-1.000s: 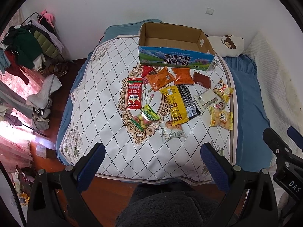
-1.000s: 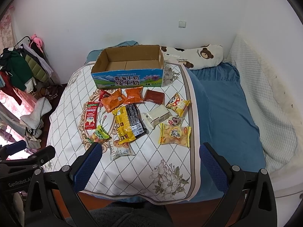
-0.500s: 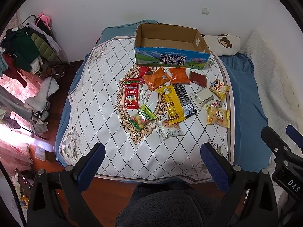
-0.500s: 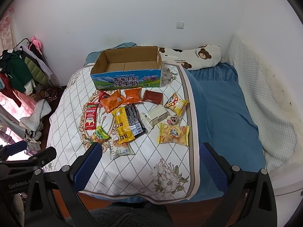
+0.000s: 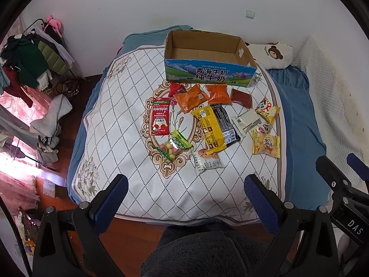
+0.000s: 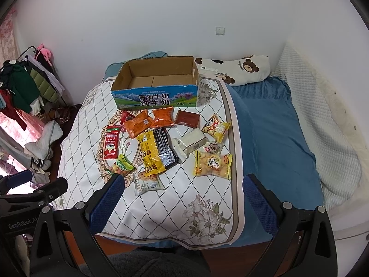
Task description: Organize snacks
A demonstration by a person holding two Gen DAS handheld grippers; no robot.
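- Our left gripper (image 5: 185, 198) and right gripper (image 6: 183, 197) hung wide apart, empty, short of the snacks (image 6: 166, 147).
- Overlapping packets before the empty carton (image 6: 156, 99) risked a double pick.

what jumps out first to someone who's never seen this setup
A scatter of bright snack packets lies in the middle of a quilted bed cover, red, orange and yellow against white. Just behind them stands an open, empty cardboard milk box with a blue and green printed front. Near the camera, the left gripper and right gripper both hang open and empty over the bed's near edge.
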